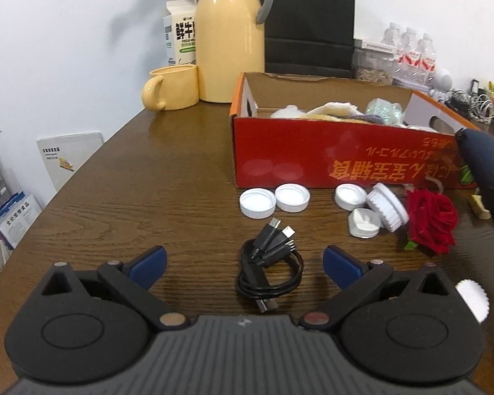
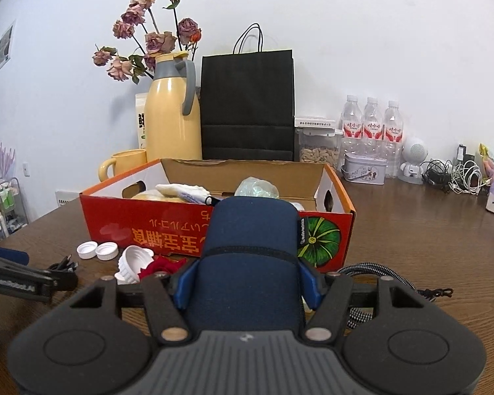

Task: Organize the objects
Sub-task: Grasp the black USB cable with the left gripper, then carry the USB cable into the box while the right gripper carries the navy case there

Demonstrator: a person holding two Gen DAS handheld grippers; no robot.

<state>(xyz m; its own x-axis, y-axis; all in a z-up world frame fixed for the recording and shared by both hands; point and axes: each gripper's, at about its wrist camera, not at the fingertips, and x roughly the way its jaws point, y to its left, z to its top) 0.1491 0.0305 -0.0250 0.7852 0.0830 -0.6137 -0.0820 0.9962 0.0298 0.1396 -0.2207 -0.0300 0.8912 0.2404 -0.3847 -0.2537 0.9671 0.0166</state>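
Left wrist: left gripper [image 1: 245,263] spread wide, empty, lined up over the coiled black cable [image 1: 269,271], probably next pick. White caps [image 1: 257,202] and a red rose [image 1: 431,220] wait beside the red box [image 1: 339,158].

Right wrist: right gripper [image 2: 247,281] clamped on a navy pouch [image 2: 250,250], raised before the box for dropping in. Brown wooden table [image 2: 428,247], white wall, kettle [image 2: 173,115], black bag [image 2: 247,105] behind.

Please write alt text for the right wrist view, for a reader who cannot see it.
The right gripper holds a navy blue pouch between its blue pads, in front of an open red cardboard box on a brown wooden table. White caps and a red rose lie beside the box.
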